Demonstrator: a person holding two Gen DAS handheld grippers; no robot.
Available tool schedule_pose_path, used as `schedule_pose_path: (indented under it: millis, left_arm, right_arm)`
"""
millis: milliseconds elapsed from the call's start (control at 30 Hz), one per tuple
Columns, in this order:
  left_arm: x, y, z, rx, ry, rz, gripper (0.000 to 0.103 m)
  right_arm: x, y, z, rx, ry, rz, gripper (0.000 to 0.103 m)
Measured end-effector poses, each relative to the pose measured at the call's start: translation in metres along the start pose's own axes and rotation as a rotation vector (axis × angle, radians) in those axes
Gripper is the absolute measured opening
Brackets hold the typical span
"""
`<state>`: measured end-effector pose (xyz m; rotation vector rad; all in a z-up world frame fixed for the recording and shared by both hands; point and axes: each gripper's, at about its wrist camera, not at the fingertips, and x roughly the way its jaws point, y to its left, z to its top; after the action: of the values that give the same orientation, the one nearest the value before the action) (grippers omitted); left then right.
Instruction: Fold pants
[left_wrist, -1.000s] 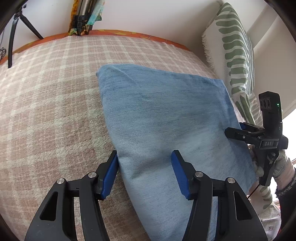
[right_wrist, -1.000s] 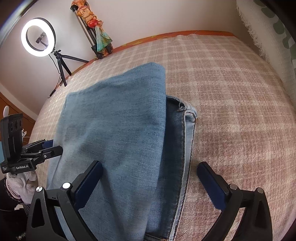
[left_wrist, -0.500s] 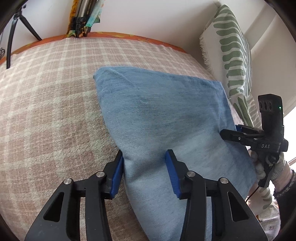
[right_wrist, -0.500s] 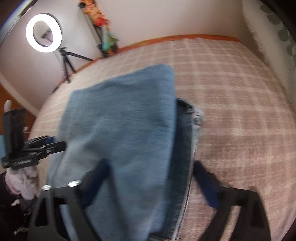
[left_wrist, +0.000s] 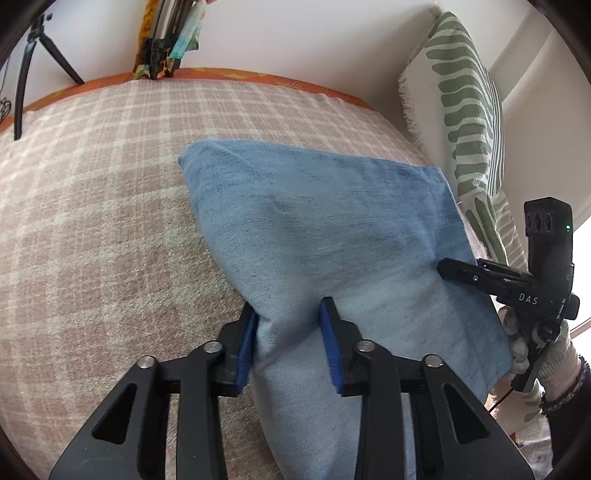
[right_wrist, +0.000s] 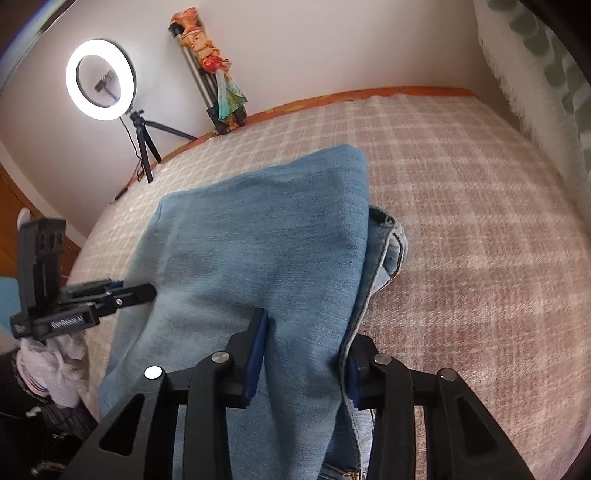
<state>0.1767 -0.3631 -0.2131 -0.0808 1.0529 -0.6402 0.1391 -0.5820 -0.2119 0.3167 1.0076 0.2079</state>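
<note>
Folded blue denim pants (left_wrist: 332, 236) lie on the plaid bed cover (left_wrist: 92, 221). My left gripper (left_wrist: 290, 339) is shut on a bunched fold at the pants' near left edge. My right gripper (right_wrist: 306, 354) is shut on the near right edge of the pants (right_wrist: 266, 236), with the waistband (right_wrist: 391, 240) sticking out from under the top layer. Each gripper shows in the other's view: the right gripper (left_wrist: 443, 266) at the pants' right side, the left gripper (right_wrist: 151, 291) at their left side.
A white pillow with green leaf print (left_wrist: 465, 96) stands at the bed's right side. A lit ring light on a tripod (right_wrist: 101, 79) and a second tripod draped in coloured cloth (right_wrist: 214, 74) stand by the far wall. The orange bed edge (left_wrist: 258, 79) runs along the back.
Both grippers have moved forward onto the pants and their jaws have closed from wide open to pinching the denim; the fabric bunches up between the pads.
</note>
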Motion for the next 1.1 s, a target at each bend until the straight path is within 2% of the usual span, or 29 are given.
schedule_pose_path:
  millis: [33,67,133,200,233,300,333,433,533,633,767,967,1100]
  left_arm:
    - [0.003,0.005,0.000,-0.029,0.004,-0.018,0.042]
    - [0.003,0.007,-0.001,-0.045,-0.003,-0.039,0.042]
    - [0.003,0.011,0.000,-0.058,-0.006,-0.067,0.042]
    - [0.001,0.011,0.001,-0.059,-0.006,-0.073,0.028]
    - [0.000,0.009,0.000,-0.054,-0.012,-0.070,0.026]
    - [-0.008,0.004,0.000,-0.030,-0.035,-0.062,0.018]
    - [-0.012,0.002,0.001,-0.018,-0.043,-0.060,0.017]
    - [-0.025,-0.008,0.001,0.031,-0.081,-0.066,0.015]
    - [-0.032,-0.005,0.002,0.016,-0.095,-0.091,0.015]
    - [-0.039,-0.005,0.005,0.002,-0.107,-0.114,0.014]
    - [-0.055,-0.026,0.015,0.081,-0.157,-0.111,0.014]
    - [-0.063,-0.038,0.049,0.115,-0.214,-0.125,0.013]
    - [-0.062,-0.044,0.081,0.136,-0.258,-0.118,0.013]
  right_arm:
    - [0.002,-0.005,-0.001,0.024,0.008,0.019,0.061]
    - [0.007,-0.013,-0.002,0.067,0.025,0.055,0.062]
    - [0.008,-0.010,-0.004,0.052,-0.009,0.038,0.056]
    - [0.004,0.000,-0.006,0.018,-0.022,0.005,0.046]
    - [0.001,0.005,-0.006,0.002,-0.029,-0.023,0.037]
    - [-0.007,0.014,-0.003,-0.018,-0.037,-0.064,0.026]
    - [-0.011,0.018,-0.002,-0.024,-0.045,-0.080,0.024]
    - [-0.022,0.037,-0.001,-0.072,-0.066,-0.144,0.021]
    - [-0.032,0.055,0.001,-0.130,-0.095,-0.195,0.020]
    - [-0.042,0.069,0.003,-0.166,-0.114,-0.218,0.019]
    - [-0.060,0.087,0.011,-0.218,-0.152,-0.228,0.018]
    - [-0.081,0.098,0.038,-0.242,-0.226,-0.245,0.017]
    - [-0.088,0.104,0.071,-0.271,-0.278,-0.287,0.017]
